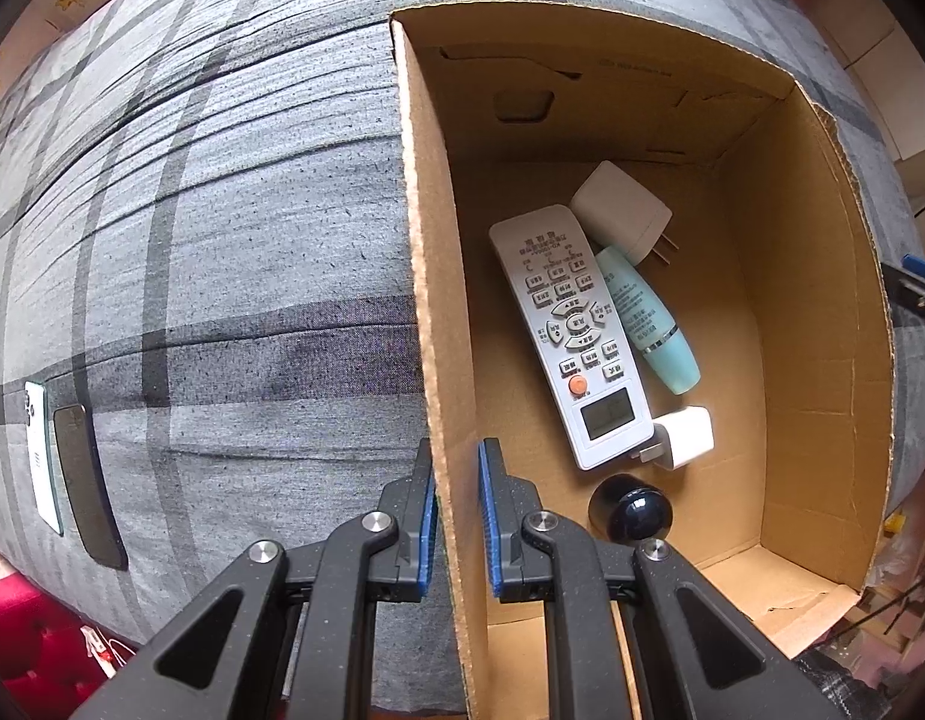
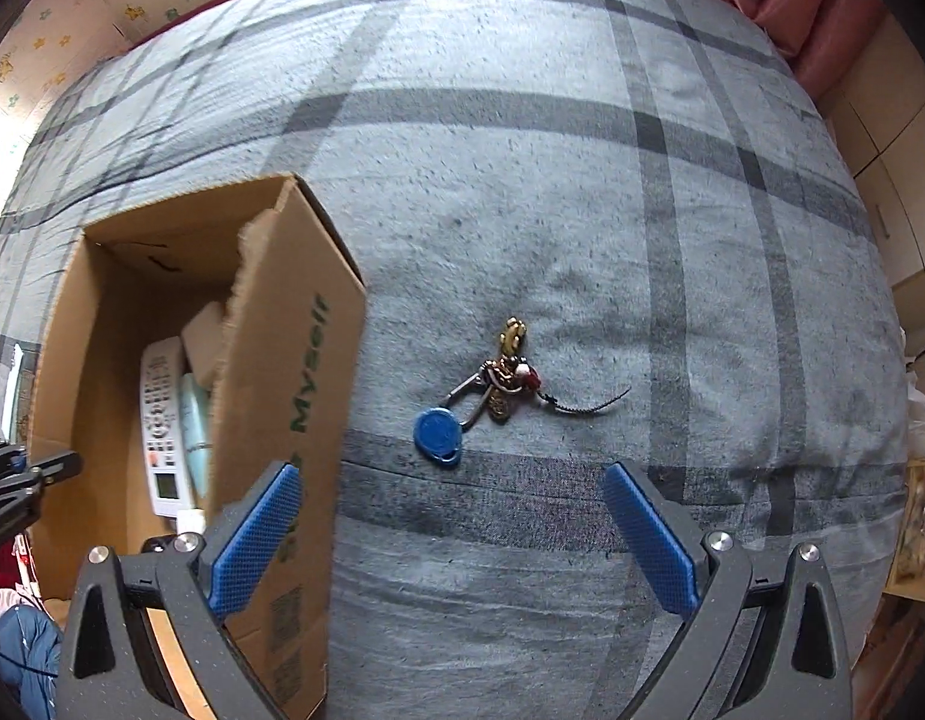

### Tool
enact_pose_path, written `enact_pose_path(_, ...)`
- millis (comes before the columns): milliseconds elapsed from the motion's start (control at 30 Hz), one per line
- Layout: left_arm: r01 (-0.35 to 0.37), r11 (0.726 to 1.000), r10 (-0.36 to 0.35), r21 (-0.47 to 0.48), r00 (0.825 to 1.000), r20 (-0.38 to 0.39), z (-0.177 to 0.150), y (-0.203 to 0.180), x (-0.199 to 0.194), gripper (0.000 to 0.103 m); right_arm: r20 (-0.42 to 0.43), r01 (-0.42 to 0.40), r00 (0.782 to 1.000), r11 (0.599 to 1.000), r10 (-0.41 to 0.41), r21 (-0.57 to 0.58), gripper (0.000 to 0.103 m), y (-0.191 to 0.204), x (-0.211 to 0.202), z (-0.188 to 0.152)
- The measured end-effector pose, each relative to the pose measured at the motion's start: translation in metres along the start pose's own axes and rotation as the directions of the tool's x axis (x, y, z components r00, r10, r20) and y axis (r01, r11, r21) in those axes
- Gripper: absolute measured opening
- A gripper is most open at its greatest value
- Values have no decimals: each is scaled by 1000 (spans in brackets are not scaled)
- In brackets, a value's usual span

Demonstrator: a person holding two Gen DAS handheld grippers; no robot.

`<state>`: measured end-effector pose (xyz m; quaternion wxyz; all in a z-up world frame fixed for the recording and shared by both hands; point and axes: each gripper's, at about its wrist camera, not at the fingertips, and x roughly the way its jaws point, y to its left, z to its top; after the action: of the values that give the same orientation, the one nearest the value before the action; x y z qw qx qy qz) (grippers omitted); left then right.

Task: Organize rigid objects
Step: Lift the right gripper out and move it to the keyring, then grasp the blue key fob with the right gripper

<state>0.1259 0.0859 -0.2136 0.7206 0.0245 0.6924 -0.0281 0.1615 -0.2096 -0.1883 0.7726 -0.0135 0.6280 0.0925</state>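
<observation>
An open cardboard box [image 1: 810, 312] stands on a grey plaid bed cover. Inside lie a white remote [image 1: 573, 333], a teal tube [image 1: 648, 318], a white plug adapter [image 1: 621, 210], a small white charger [image 1: 684, 435] and a dark round knob [image 1: 630, 507]. My left gripper [image 1: 456, 480] is shut on the box's left wall [image 1: 438, 300]. In the right wrist view the box [image 2: 282, 372] is at left, and a key bunch with a blue tag [image 2: 438, 435] lies on the cover, just beyond my open, empty right gripper [image 2: 450, 486].
A white phone [image 1: 42, 456] and a dark flat case [image 1: 87, 480] lie on the cover left of the box. The bed's edge and red fabric [image 1: 24, 618] are at lower left. A cabinet [image 2: 882, 138] stands at right.
</observation>
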Motion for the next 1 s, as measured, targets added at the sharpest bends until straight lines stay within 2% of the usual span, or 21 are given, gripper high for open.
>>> enact_pose_path(633,1,1000,-1,-21,1000,-8,2,5,4,13,-80,22,997,996,-15,83,101,-22,69,7)
enact_pose_path(700,1,1000,-1,-25,1000,-9,2,6,4,13,-91,26,996,996,-19,84,98,-22,74,7)
enact_pose_path(1000,4,999,-4,-33,1000,-10,3,10,5,13,-121,-5,993,998,13,62,71,-9,93,1)
